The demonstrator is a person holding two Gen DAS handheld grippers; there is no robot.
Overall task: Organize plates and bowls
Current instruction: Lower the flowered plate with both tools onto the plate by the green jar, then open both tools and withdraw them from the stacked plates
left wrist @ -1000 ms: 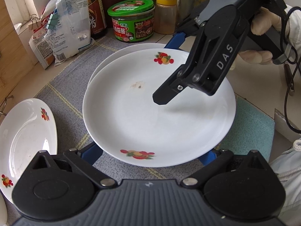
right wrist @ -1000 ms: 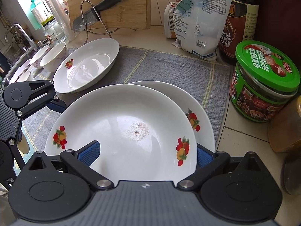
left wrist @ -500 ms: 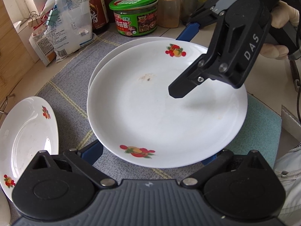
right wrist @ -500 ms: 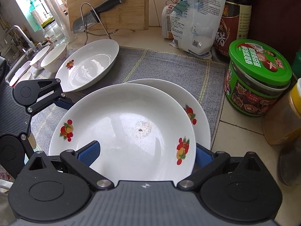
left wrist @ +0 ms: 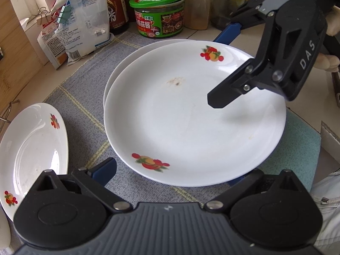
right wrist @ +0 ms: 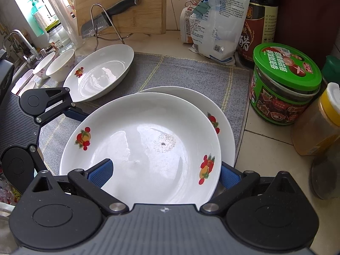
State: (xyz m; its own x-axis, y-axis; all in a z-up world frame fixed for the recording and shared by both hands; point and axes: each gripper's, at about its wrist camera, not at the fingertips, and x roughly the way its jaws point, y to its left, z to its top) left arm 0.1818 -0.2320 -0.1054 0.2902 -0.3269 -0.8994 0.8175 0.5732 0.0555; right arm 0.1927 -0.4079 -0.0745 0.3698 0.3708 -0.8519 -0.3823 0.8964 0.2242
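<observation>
Two white plates with fruit prints lie stacked and offset on a grey mat [left wrist: 80, 97]. The top plate [left wrist: 191, 114] [right wrist: 144, 148] has a small brown smear at its centre, and the lower plate [left wrist: 127, 63] [right wrist: 191, 97] shows past its far edge. My left gripper [left wrist: 170, 176] [right wrist: 72, 114] is open at the top plate's near rim; one blue pad shows on the mat and the other finger is hidden under the rim. My right gripper [right wrist: 164, 174] [left wrist: 221, 68] is open across the opposite rim, one finger above the plate and one outside it.
A third fruit-print plate [left wrist: 31, 148] [right wrist: 99, 74] sits at the mat's left end, with two small bowls [right wrist: 60, 65] beyond it near the sink. A green-lidded jar [right wrist: 284, 85], a yellow-capped spice jar [right wrist: 318, 123], a vinegar bottle [right wrist: 259, 21], a bag [right wrist: 216, 21] and a knife rack [right wrist: 106, 21] line the back.
Both grippers have drawn back a little from the stacked plates. The right gripper's upper finger has slid toward the top plate's rim. The plates lie where they were.
</observation>
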